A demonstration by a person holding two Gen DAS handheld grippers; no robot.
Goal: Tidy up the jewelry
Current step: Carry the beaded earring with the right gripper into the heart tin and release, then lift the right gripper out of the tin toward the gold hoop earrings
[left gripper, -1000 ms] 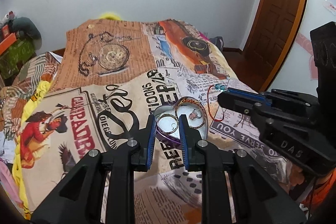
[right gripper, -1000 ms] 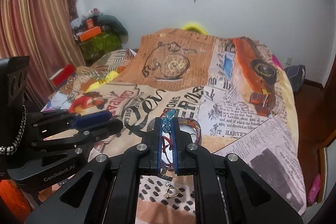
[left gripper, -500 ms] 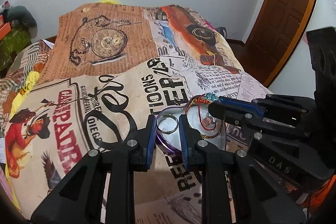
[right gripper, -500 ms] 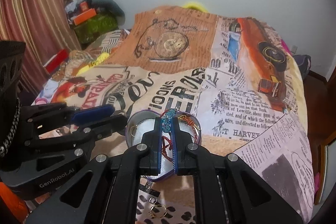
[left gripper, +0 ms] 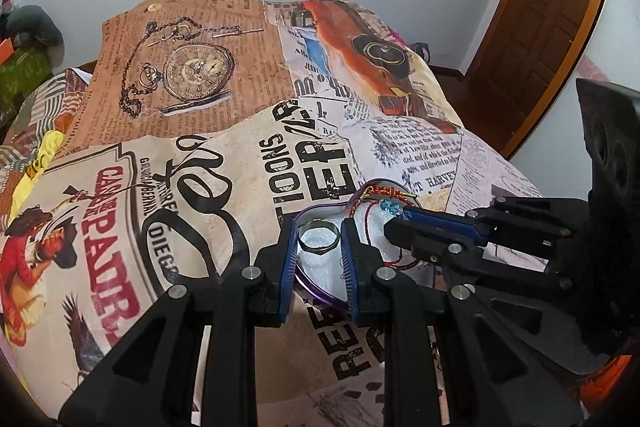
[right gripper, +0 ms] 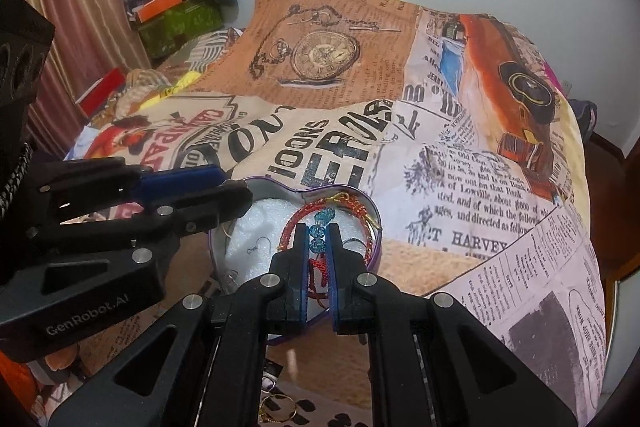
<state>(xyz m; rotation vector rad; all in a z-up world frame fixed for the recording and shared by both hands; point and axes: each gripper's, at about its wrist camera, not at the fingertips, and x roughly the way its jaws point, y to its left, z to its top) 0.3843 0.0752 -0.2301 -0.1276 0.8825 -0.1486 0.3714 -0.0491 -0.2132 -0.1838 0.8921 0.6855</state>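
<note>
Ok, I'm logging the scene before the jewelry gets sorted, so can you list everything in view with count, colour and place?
tin: one, purple heart shape with white padding, on the bedspread
ring: one, silver, between the left gripper's pads over the tin
bracelet: one, red cord with blue beads, in the right gripper over the tin
bangle: one, red and gold, in the tin
earring hook: one, silver, on the padding
gold ring: one, on the bedspread near the camera
bedspread: one, newspaper print, over the bed
door: one, brown, far right
curtain: one, striped red, far left
left gripper: black, blue pads
right gripper: black, blue pads
</note>
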